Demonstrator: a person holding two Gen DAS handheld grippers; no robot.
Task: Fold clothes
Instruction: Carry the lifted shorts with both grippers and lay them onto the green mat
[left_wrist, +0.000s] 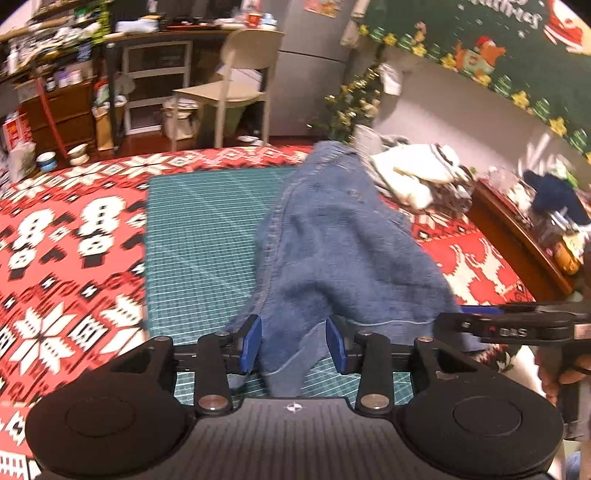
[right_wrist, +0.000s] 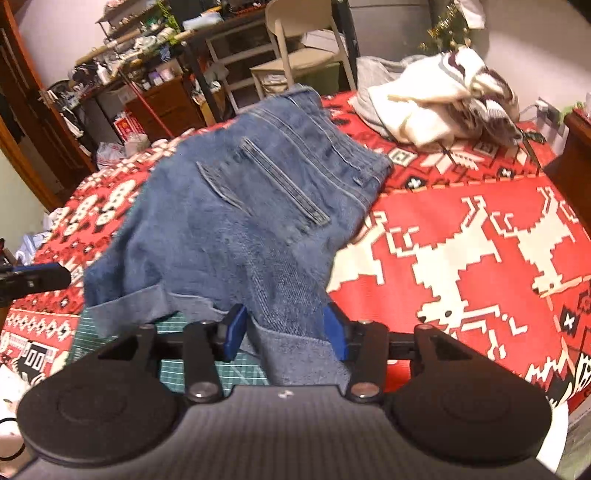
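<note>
The denim shorts (right_wrist: 236, 218) lie spread on the green cutting mat (left_wrist: 199, 236) over the red patterned blanket (right_wrist: 461, 240), hems at the near edge. Other clothes (right_wrist: 439, 99) are heaped at the far right corner. Both the left gripper (left_wrist: 293, 341) and right gripper (right_wrist: 286, 332) stand spread, pads clear of the hem cloth between them.

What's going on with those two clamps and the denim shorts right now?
Left gripper open, right gripper open, hem cloth loose between each. Denim shorts rumpled on green mat. Clothes pile behind, not in the way.
</note>
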